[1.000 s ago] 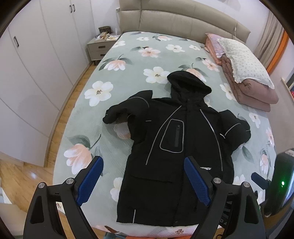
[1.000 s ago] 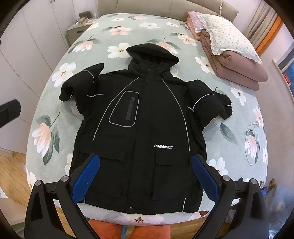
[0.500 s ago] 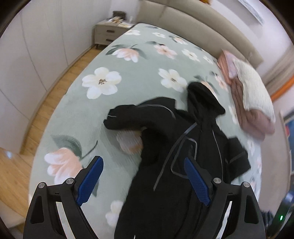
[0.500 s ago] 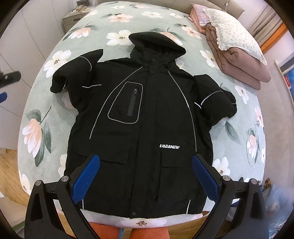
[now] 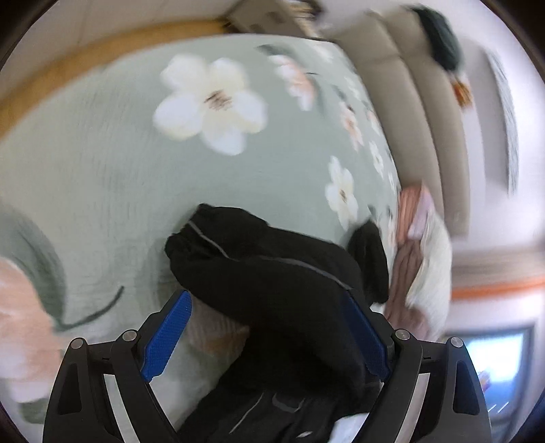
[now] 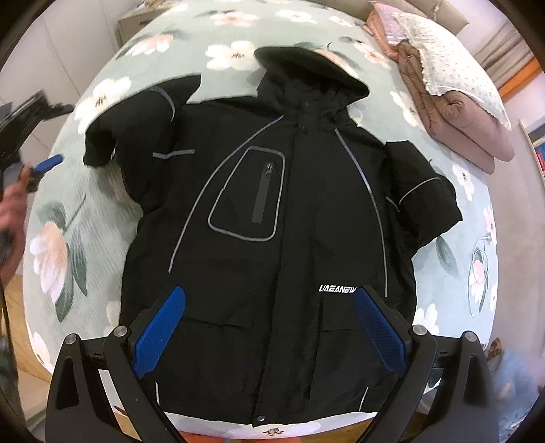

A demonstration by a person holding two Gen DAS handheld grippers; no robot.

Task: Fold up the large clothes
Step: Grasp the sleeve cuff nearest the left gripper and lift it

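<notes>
A black hooded jacket (image 6: pixel 272 211) lies face up on the floral green bed (image 6: pixel 68 211), hood toward the headboard, hem at the near edge. Its left sleeve (image 5: pixel 259 272) is folded up; the blurred left wrist view shows it close. My left gripper (image 5: pixel 269 327) is open, jaws on either side of that sleeve near its shoulder; I cannot tell if they touch it. It also shows at the left edge of the right wrist view (image 6: pixel 44 163). My right gripper (image 6: pixel 269 323) is open and empty, above the jacket's lower front.
A pink folded quilt (image 6: pixel 453 112) with a white dotted pillow (image 6: pixel 453 58) lies at the bed's far right. A beige headboard (image 5: pixel 408 102) is beyond. A nightstand (image 6: pixel 136 24) stands at the far left. Wooden floor (image 5: pixel 85 64) runs along the bed's left side.
My left gripper has swung left and dropped down close to the jacket's left sleeve, still open. My right gripper has moved a little closer over the jacket.
</notes>
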